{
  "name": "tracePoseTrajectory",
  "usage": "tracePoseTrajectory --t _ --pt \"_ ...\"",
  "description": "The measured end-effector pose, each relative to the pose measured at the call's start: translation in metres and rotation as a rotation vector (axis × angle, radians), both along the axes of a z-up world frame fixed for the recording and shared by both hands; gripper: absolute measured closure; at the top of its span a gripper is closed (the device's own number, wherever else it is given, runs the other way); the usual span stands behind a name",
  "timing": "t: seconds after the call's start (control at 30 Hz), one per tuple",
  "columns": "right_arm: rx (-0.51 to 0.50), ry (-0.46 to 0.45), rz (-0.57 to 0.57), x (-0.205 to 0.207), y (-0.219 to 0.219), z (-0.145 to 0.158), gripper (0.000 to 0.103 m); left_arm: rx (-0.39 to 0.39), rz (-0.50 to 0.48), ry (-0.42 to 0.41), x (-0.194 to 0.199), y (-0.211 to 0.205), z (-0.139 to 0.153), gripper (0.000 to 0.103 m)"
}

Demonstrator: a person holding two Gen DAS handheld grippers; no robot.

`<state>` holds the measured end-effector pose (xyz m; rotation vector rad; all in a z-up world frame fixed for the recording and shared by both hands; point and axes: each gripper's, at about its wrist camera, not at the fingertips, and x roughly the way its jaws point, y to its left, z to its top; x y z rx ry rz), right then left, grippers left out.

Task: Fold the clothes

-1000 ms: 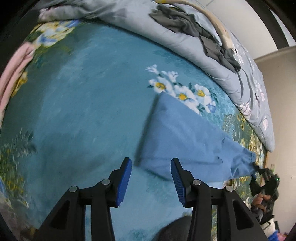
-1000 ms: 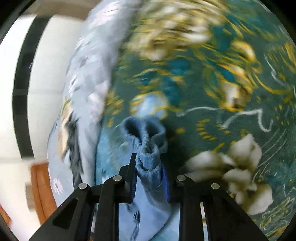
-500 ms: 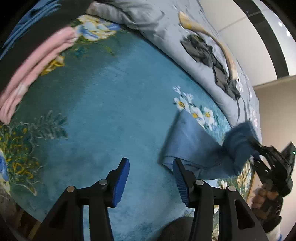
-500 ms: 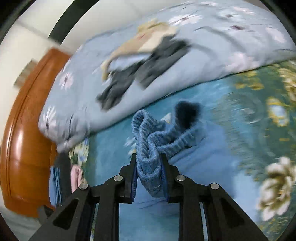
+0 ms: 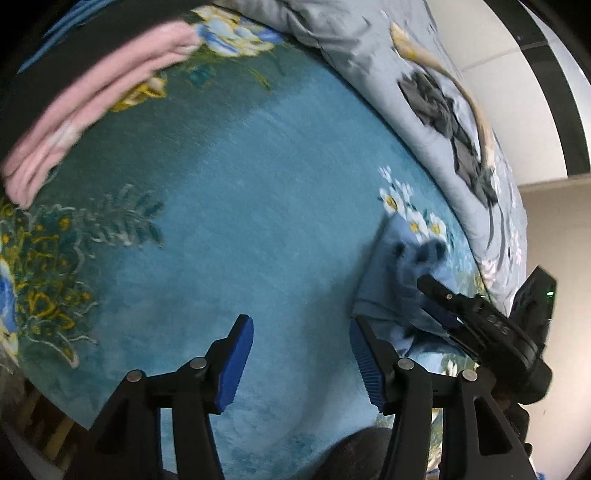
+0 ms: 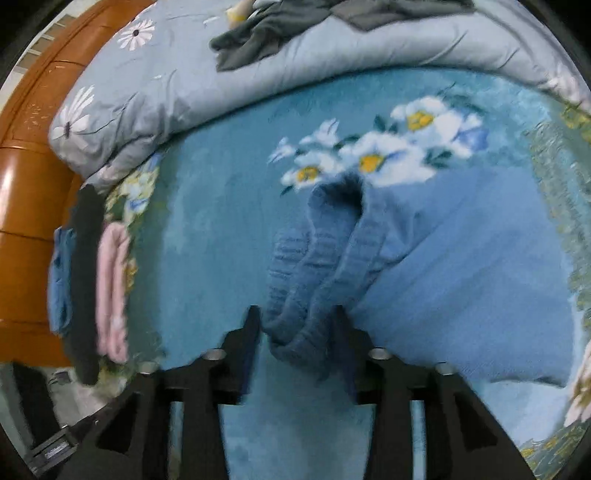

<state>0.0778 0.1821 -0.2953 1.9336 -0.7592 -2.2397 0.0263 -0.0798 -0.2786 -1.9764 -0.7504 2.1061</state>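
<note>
A teal plush blanket [image 5: 229,206] with printed white and yellow flowers is covering a bed and filling most of both views. In the left wrist view, the left gripper [image 5: 301,363] is hanging over bare blanket at the bottom of the frame; its blue ribbed jaws are opening with nothing between them. At the right edge, the right gripper [image 5: 439,310] is reaching in over a blue sweater [image 5: 391,280] lying on the blanket at centre right.

In the right wrist view, the sweater [image 6: 461,266] is spreading flat across the right half, soft and smooth, while its ribbed knit cuff [image 6: 317,266] is bunching in thick folds at the centre. The right gripper [image 6: 295,332] is opening at the bottom centre, with the end of the cuff sitting between its black jaws, still brushing them.

A folded pink garment [image 6: 110,291] is lying at the left edge beside dark and blue folded pieces. A puffy grey-blue quilt [image 6: 192,74] with daisy prints is rolling along the top, carrying a crumpled dark grey garment [image 6: 258,29]. A glossy orange wooden headboard [image 6: 26,177] is curving down the far left.
</note>
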Motion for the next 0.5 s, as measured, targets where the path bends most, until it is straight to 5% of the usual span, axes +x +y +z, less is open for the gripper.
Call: tracePoseTrajectory --t 0.17,0.37,0.5 --pt "-0.041 0.077 0.051 0.015 0.014 0.030 0.049 0.016 -0.120 0.010 -0.012 0.051 -0.002 0.044" --pt "-0.023 0.098 -0.160 0.043 0.104 0.047 0.047 0.081 -0.285 0.106 -0.058 0.133 0.009 0.044" --pt "-0.002 0.076 -0.230 0.055 0.141 0.042 0.047 0.043 -0.432 0.144 -0.096 0.189 0.001 0.043"
